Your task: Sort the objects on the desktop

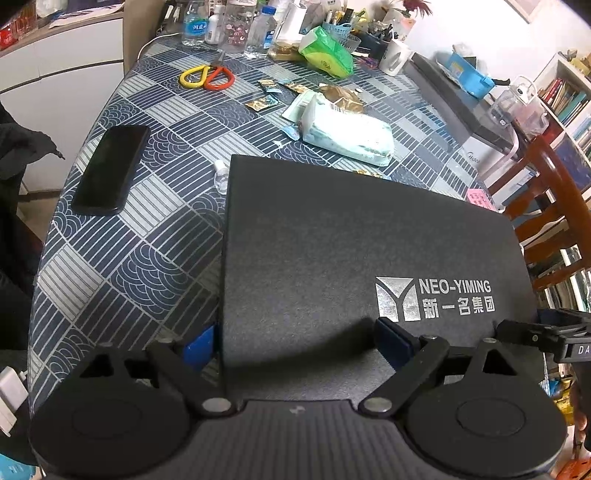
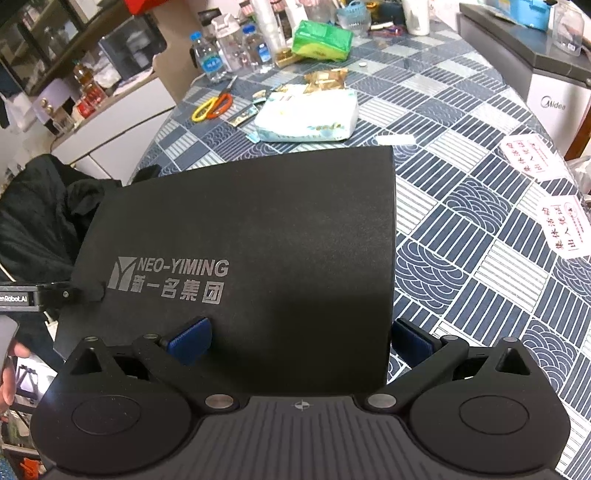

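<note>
A black NEO-YIMING notebook (image 1: 354, 266) fills the middle of both views; it also shows in the right wrist view (image 2: 258, 236). My left gripper (image 1: 295, 343) is wide open, with the notebook's left edge between its blue pads. My right gripper (image 2: 299, 339) is wide open, with the notebook's right edge between its pads. Neither pair of pads visibly presses the cover. The notebook appears held a little above the patterned table (image 1: 147, 236). A black phone (image 1: 110, 170), scissors (image 1: 207, 75) and a pack of tissues (image 1: 347, 136) lie on the table.
Water bottles (image 1: 194, 22), a green bag (image 1: 327, 51), a white mug (image 1: 395, 55) and snack wrappers (image 1: 266, 99) crowd the far end. White cards (image 2: 532, 158) lie at the table's right. A wooden chair (image 1: 550, 206) stands right; a black jacket (image 2: 40, 214) hangs left.
</note>
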{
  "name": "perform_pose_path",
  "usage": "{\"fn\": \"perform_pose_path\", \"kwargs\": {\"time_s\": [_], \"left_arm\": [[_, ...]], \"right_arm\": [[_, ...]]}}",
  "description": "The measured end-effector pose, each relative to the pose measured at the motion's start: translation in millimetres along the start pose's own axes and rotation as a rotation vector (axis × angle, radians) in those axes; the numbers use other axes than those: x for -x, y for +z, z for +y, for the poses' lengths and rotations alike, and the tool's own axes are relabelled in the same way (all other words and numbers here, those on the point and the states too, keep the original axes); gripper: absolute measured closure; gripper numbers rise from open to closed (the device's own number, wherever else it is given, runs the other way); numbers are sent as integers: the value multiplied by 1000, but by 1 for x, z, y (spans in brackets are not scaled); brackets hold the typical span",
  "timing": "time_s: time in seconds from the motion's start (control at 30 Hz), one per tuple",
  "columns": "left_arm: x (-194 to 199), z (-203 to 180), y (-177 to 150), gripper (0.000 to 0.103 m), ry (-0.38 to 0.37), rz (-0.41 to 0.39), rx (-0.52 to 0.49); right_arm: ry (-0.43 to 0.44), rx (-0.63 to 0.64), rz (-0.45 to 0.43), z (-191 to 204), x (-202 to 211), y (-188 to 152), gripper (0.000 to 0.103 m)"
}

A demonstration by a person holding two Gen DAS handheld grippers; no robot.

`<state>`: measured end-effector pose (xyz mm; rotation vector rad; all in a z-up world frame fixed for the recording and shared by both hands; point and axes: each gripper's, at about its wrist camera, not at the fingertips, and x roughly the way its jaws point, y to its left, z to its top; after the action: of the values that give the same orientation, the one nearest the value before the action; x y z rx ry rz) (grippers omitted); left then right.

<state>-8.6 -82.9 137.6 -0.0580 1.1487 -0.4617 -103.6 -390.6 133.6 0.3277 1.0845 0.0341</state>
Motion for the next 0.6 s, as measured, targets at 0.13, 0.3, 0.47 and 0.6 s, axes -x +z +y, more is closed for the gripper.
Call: {"fn": "perform_pose_path", "kwargs": {"time_s": [0.13, 0.3, 0.47, 0.6], "left_arm": [[-4, 1, 0, 0, 4, 7, 1], [-7, 1, -1, 0, 12, 8, 3], [-10, 1, -2, 0, 14, 9, 7], [-12, 1, -3, 0, 24, 9, 7]], "right_arm": [[-5, 0, 4, -1, -4, -1, 0], [-9, -3, 8, -1, -8, -2, 0], [-9, -4, 10, -3, -10, -2, 0], [-12, -4, 10, -3, -12, -3, 0]]}}
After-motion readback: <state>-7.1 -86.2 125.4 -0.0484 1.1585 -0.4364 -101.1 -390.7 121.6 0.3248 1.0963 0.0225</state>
